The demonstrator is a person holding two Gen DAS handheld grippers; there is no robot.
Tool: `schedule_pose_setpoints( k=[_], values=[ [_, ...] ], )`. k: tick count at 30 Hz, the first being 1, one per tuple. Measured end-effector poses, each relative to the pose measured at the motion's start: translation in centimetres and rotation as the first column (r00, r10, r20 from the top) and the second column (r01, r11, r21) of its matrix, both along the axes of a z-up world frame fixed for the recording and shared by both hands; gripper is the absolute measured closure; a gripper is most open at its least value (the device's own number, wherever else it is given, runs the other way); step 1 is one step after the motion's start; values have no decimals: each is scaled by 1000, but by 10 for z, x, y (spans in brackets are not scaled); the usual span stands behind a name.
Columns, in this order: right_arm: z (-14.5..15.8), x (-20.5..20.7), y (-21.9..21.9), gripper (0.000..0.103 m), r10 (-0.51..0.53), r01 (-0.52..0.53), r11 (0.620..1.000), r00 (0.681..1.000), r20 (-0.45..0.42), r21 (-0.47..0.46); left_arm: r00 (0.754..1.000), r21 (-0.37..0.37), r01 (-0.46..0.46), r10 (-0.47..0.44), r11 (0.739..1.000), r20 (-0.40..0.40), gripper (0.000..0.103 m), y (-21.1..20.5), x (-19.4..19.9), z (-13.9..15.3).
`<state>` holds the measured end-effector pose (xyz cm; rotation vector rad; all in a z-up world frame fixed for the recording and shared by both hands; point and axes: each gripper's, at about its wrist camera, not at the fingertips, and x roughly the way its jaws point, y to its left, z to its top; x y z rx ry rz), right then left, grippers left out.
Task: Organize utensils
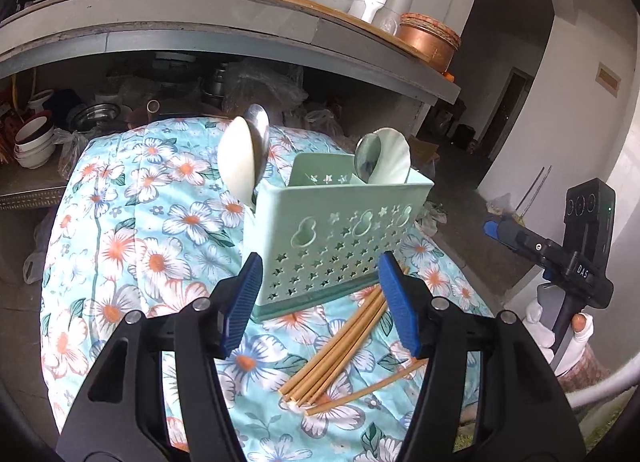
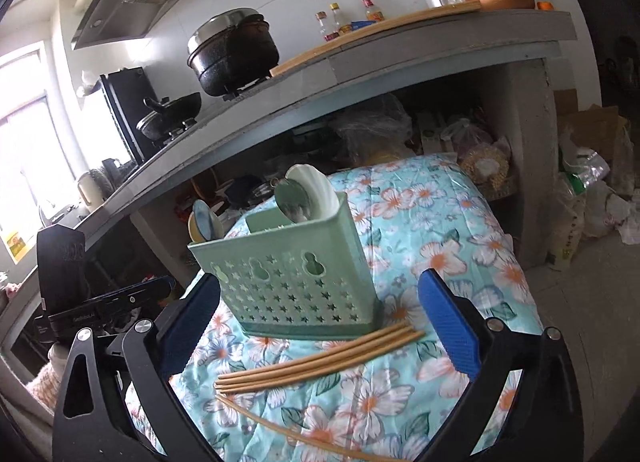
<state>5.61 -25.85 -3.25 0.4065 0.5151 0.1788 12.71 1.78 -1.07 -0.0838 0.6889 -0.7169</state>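
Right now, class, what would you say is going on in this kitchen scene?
A person with a gripper in each hand is sorting utensils on a floral cloth. The green holder stands upright and already has spoons in its compartments. A bundle of chopsticks lies loose on the cloth beside the holder's base, with one stray stick apart from the rest. The left gripper and right gripper are both open and empty, facing the holder and chopsticks.
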Motion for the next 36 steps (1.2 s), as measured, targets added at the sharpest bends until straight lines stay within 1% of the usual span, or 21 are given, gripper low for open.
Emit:
schedule_pose_setpoints(
  k=[2,5,10,13,19,26,36],
  values=[
    [-8,-1,-2,6,-13,13,1000,999,-31,1,1000,13,7,-7,1000,-2,46,-7,-2,-4],
    [-12,-2,-1,6,-16,15,1000,999,-48,-12,1000,31,14,-14,999,-5,44,-18,-7,-9],
    [-9,-3,9,6,-11,9,998,999,-35,-57,1000,44,21,-20,999,-22,41,-24,-11,-12],
    [-10,-3,13,6,-11,8,997,999,-39,-76,1000,48,8,-7,999,-22,40,-24,-10,-12],
    [-11,-2,15,6,-15,11,997,999,-44,-81,1000,51,-15,16,999,-19,37,-21,-10,-11],
    [-13,-1,14,6,-48,43,994,998,-52,-102,1000,59,-22,23,998,-19,34,-22,-11,-11],
    [-13,0,14,6,-59,54,992,997,-45,-116,999,60,-24,26,998,-32,34,-22,-8,-14]
  ],
)
